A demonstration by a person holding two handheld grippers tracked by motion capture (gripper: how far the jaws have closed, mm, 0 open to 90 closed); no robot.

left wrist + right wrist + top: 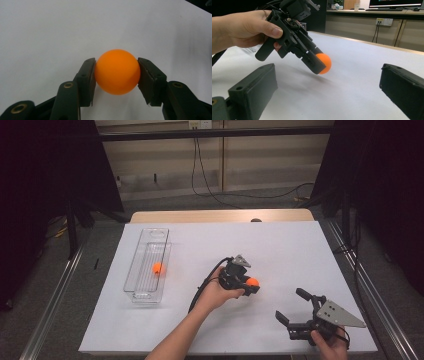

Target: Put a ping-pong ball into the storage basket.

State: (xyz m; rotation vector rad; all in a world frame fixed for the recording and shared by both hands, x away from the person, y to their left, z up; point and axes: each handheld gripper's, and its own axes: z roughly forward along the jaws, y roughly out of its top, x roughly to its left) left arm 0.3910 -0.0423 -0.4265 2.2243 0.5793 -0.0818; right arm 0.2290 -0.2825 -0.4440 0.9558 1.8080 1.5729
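Sitting squarely between the left claw (116, 75) pads, clamped: orange ball (117, 72).

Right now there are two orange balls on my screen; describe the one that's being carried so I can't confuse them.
Start at the white table cover and find the left claw near its middle. The carried ball is pinched between that claw's two black jaws, just above the surface. The other ball lies loose inside the clear plastic bin at the left.
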